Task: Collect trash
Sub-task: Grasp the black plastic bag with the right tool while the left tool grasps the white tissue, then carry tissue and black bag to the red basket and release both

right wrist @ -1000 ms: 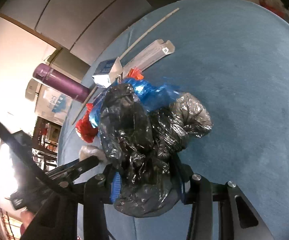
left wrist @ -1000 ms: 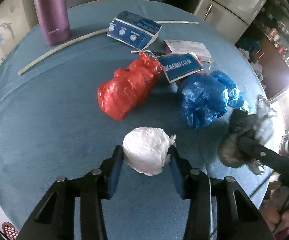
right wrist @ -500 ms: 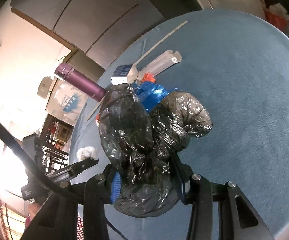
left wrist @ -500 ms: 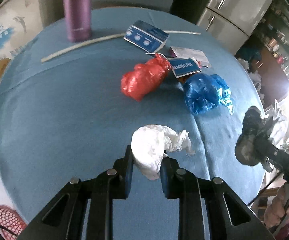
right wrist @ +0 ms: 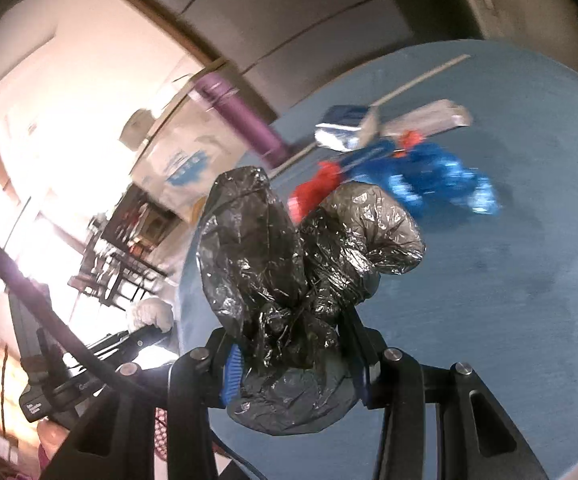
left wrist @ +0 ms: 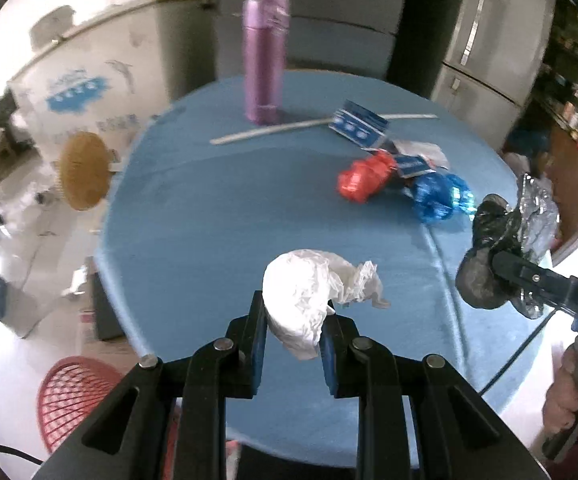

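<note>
My left gripper [left wrist: 293, 320] is shut on a crumpled white plastic bag [left wrist: 309, 292], held up above the round blue table [left wrist: 217, 208]. My right gripper [right wrist: 295, 352] is shut on a wadded black plastic bag [right wrist: 289, 272]; in the left wrist view it shows at the right edge as the black bag [left wrist: 489, 264]. A red bag [left wrist: 363, 176] and a blue bag [left wrist: 439, 196] lie on the table further back. In the right wrist view the blue bag [right wrist: 433, 176] and red bag [right wrist: 315, 192] sit behind the black one, and the white bag [right wrist: 151, 314] shows at lower left.
A purple flask [left wrist: 265, 60] stands at the table's far side beside a long white strip [left wrist: 273, 131]. Blue-and-white cartons [left wrist: 359, 124] and a clear wrapper [left wrist: 421, 150] lie near the red bag. A red mesh basket [left wrist: 77, 396] sits on the floor at lower left. A hand [left wrist: 569, 392] holds the right tool.
My left gripper closed on the white bag and lifted it off the table, pulling back. The right gripper rose and rolled with the black bag still held.
</note>
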A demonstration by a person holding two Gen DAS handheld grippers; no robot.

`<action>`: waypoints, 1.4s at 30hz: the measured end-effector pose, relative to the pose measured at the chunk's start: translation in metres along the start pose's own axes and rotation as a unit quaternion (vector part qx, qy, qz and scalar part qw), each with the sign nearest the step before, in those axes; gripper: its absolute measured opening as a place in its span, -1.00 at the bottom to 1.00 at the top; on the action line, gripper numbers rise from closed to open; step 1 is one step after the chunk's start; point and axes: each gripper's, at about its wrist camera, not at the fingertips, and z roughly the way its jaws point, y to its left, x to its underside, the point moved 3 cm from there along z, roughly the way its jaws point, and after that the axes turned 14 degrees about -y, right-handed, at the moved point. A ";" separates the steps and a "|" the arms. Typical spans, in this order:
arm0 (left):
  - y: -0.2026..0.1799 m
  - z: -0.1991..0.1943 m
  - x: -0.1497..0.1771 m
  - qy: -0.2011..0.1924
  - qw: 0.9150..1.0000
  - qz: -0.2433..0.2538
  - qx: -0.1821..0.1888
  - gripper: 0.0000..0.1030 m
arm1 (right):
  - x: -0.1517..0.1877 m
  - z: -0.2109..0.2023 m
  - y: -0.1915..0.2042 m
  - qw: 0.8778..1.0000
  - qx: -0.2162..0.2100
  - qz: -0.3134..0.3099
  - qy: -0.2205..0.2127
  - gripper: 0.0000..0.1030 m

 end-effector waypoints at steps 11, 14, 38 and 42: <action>0.086 -0.045 0.021 -0.030 0.994 -0.031 -0.104 -0.52 | 0.033 0.030 0.087 0.994 -0.061 -0.078 0.052 -0.09; 0.104 -0.056 0.029 -0.035 0.990 -0.033 -0.133 -0.51 | 0.046 0.039 0.116 0.989 -0.079 -0.105 0.068 -0.09; 0.214 -0.082 0.090 -0.005 0.966 -0.080 -0.244 -0.51 | 0.160 0.110 0.251 0.941 -0.161 -0.222 0.198 -0.09; 0.225 -0.083 0.099 0.005 0.965 -0.084 -0.250 -0.51 | 0.175 0.121 0.259 0.936 -0.163 -0.224 0.218 -0.08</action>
